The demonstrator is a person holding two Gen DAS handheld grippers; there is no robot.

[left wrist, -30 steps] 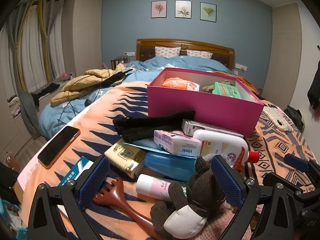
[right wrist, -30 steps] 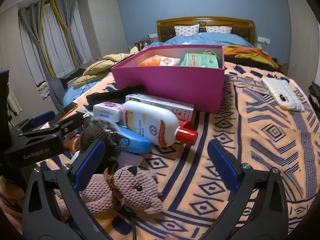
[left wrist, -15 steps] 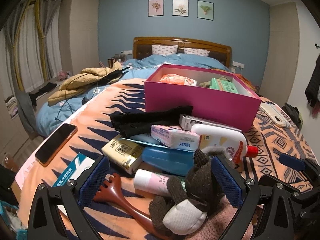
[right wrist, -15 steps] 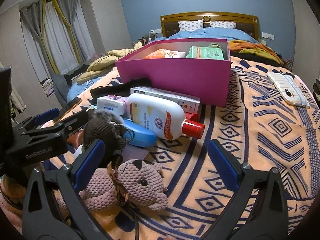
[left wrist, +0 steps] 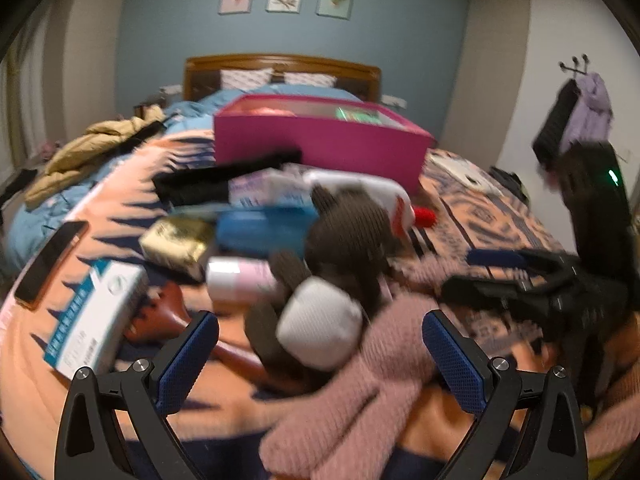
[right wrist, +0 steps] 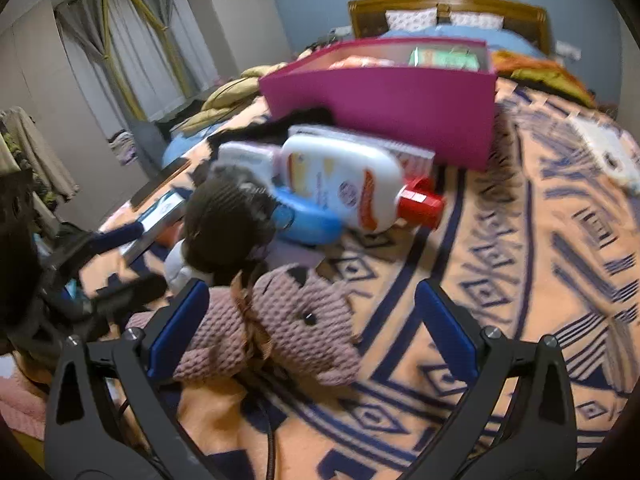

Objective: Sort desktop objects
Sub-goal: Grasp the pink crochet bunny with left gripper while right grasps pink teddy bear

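Pink box (right wrist: 384,96): open-topped, standing at the far side of the patterned blanket (right wrist: 520,240). It already holds an orange packet and a green pack, so it reads as the collecting bin for the sort.

Loose heap, just in front of the box:
- White bottle with red cap (right wrist: 348,184), lying on its side across a blue bottle (right wrist: 308,220); stacked, not arranged.
- Black cloth (left wrist: 224,178), draped against the box wall.
- Tissue pack (left wrist: 264,188), gold packet (left wrist: 176,240) and pink-white tube (left wrist: 236,280), all overlapping.
- Blue-and-white carton (left wrist: 96,304) and phone (left wrist: 50,258), off to the left edge, apart from the heap.

Soft toys, nearest the grippers:
- Dark brown plush with white muzzle (left wrist: 320,276), leaning on the pink knitted bear (right wrist: 280,320); the two touch.

Left gripper (left wrist: 320,344): jaws spread wide, nothing between them, aimed at the brown plush, probably lining up for a grab.

Right gripper (right wrist: 312,324): jaws likewise wide and empty, straddling the knitted bear's head without pressing it.

Judgement: several items sit in the box and many remain outside, so the sorting looks partway done. Both views are blurred, so labels are unreadable.
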